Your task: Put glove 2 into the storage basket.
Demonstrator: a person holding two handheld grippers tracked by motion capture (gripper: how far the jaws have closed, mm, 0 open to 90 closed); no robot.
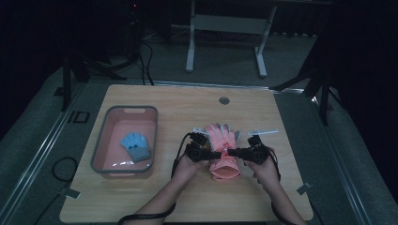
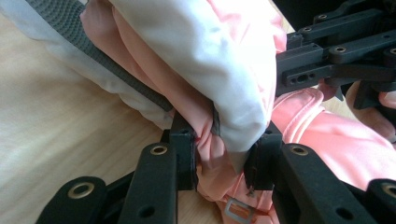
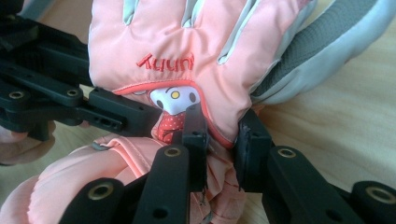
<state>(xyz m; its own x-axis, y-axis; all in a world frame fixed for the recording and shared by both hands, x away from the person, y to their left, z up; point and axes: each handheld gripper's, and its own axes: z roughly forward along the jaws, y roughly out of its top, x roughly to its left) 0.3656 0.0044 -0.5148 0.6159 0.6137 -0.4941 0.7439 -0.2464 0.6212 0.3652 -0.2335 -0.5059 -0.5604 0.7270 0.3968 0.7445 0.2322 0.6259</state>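
A pink ski glove with grey finger gussets lies in the middle of the wooden table, fingers pointing away from the person. My left gripper comes in from the left and pinches the glove at the wrist. In the left gripper view its jaws squeeze bunched pink fabric under the white palm side. From the right, my right gripper grips the same narrow part. Its jaws press on the fabric just below a cartoon patch.
A grey-rimmed pink bin stands at the left of the table with a small blue glove inside. A round grommet sits near the table's far edge. White desk legs stand on the floor beyond.
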